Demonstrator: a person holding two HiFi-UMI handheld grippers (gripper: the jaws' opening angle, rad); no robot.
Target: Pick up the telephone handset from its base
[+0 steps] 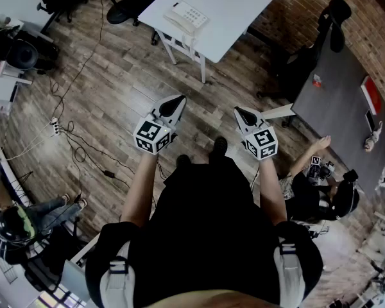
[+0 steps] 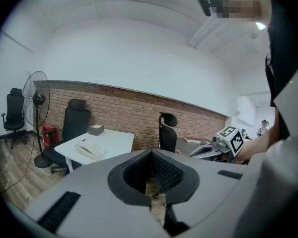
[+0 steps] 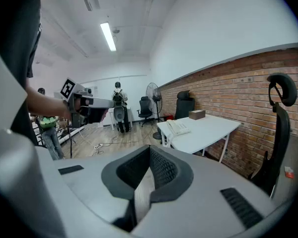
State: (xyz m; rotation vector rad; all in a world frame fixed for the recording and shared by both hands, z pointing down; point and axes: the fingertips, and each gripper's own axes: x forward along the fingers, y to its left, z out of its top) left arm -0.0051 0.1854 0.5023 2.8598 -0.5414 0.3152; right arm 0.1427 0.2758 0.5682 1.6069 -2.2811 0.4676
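Note:
A white telephone with its handset lying on the base sits on a white table far ahead of me across the wooden floor. It also shows in the left gripper view as the telephone and in the right gripper view as the telephone. My left gripper and right gripper are held side by side in front of my body, well short of the table. Both are shut with nothing between the jaws.
A small box stands at the table's far end. Black office chairs flank a dark grey desk at the right. Cables and a power strip lie on the floor at the left. A standing fan is beyond. Seated people are nearby.

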